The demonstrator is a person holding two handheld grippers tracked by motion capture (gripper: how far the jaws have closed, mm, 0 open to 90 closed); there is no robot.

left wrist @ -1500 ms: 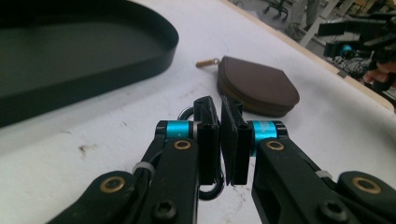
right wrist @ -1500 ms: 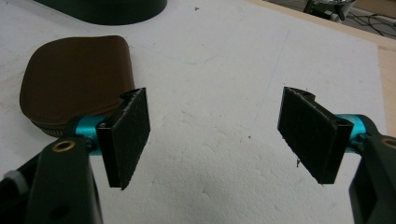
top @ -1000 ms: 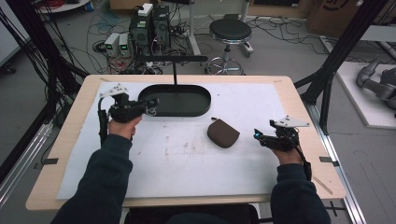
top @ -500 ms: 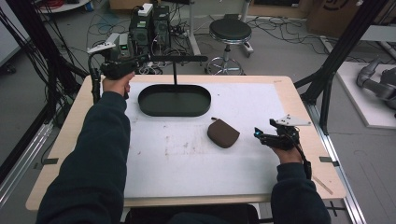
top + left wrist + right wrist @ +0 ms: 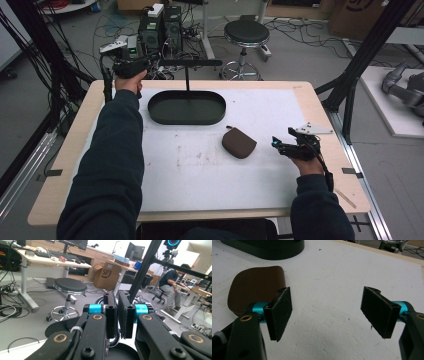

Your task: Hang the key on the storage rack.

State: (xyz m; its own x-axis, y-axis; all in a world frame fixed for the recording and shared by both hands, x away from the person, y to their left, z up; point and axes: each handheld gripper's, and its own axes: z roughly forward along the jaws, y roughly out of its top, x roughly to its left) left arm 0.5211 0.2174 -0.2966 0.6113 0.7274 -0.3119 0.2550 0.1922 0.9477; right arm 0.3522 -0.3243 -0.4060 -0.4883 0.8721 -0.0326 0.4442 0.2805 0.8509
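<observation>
My left gripper is raised over the table's far left edge, with its jaws at the left end of the black crossbar. In the left gripper view the left gripper is shut, with a thin slit between the pads and nothing seen in it. The crossbar's post rises from a black oval tray. A brown pouch lies on the white mat. Just right of the pouch, my right gripper is low over the mat. In the right gripper view the right gripper is open and empty, the pouch left of its left jaw.
The tray's rim lies beyond the pouch. Behind the table stand a black stool, computer boxes and floor cables. A black frame post rises at the table's right rear corner. A seated person works far off.
My left hand has lifted from over the tray's left end and moved back and left, to the crossbar's left end. Its jaws stayed shut. The right gripper and the pouch have not moved.
</observation>
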